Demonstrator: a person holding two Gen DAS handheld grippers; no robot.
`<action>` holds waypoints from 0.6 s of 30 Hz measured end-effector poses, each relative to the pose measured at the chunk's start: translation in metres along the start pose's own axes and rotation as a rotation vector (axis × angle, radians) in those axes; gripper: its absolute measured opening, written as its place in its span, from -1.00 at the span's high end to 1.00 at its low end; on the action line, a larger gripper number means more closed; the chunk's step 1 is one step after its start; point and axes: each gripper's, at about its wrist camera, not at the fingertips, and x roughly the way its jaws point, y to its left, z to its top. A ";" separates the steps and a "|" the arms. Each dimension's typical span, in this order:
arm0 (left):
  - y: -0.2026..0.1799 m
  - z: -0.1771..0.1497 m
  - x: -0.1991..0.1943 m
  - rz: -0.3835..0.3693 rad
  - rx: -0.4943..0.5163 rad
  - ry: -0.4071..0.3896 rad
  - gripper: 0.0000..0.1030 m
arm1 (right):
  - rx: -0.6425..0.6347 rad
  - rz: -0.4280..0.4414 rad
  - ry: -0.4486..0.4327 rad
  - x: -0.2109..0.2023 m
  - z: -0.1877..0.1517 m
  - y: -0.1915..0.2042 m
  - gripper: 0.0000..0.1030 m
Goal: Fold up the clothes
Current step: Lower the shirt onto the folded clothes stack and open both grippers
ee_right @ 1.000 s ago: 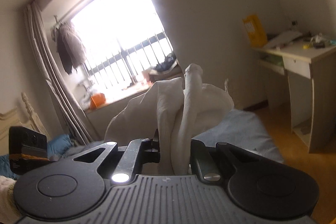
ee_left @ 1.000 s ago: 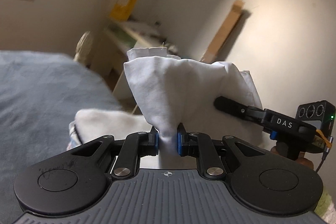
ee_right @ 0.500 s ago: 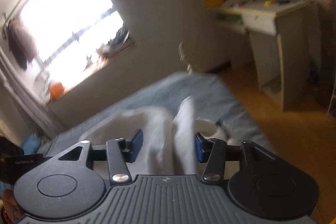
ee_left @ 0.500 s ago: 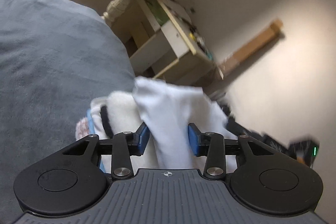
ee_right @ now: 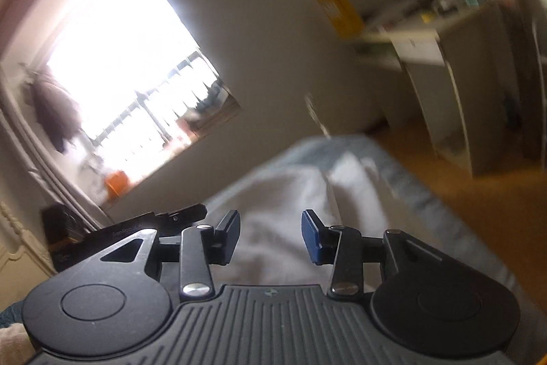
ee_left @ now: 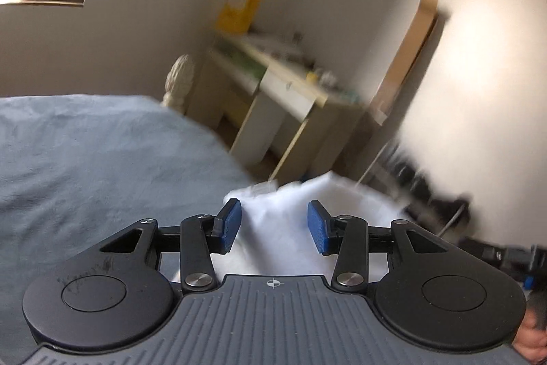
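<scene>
A white garment [ee_left: 342, 194] lies crumpled on the grey-blue bed cover [ee_left: 102, 159], near the bed's right edge. My left gripper [ee_left: 273, 216] hovers just above it, open; the cloth shows between the blue pads [ee_left: 229, 223] without touching them. In the right wrist view the same white garment [ee_right: 290, 187] is spread on the bed cover [ee_right: 427, 204]. My right gripper [ee_right: 270, 228] is over it with its jaws closing, and the pads stand clear of the fabric. The left gripper's black finger [ee_right: 154, 221] shows at the left of that view.
A pale desk [ee_left: 290, 91] with clutter and a yellow bag [ee_left: 239, 7] stands beyond the bed. A carved bedpost [ee_left: 179, 81] marks the bed's corner. A wooden board [ee_left: 410, 57] leans on the wall. Bright window [ee_right: 119, 57] at the left; wooden floor [ee_right: 444, 166] at the right.
Both grippers were shut on the raised white garment; both have opened and let it go. The garment has dropped onto the bed and both hands have come lower.
</scene>
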 end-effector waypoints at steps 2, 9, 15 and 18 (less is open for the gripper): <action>0.006 0.000 -0.002 0.044 -0.029 -0.005 0.17 | 0.079 -0.070 0.026 0.016 -0.001 -0.006 0.19; 0.024 -0.004 -0.092 0.090 0.134 -0.072 -0.03 | -0.181 -0.286 -0.262 -0.094 -0.055 0.086 -0.08; 0.055 -0.061 -0.195 0.110 0.340 -0.025 -0.39 | -0.199 -0.390 -0.289 -0.120 -0.155 0.157 -0.45; 0.077 -0.100 -0.241 0.133 0.374 -0.002 -0.67 | -0.199 -0.413 -0.242 -0.105 -0.208 0.188 -0.46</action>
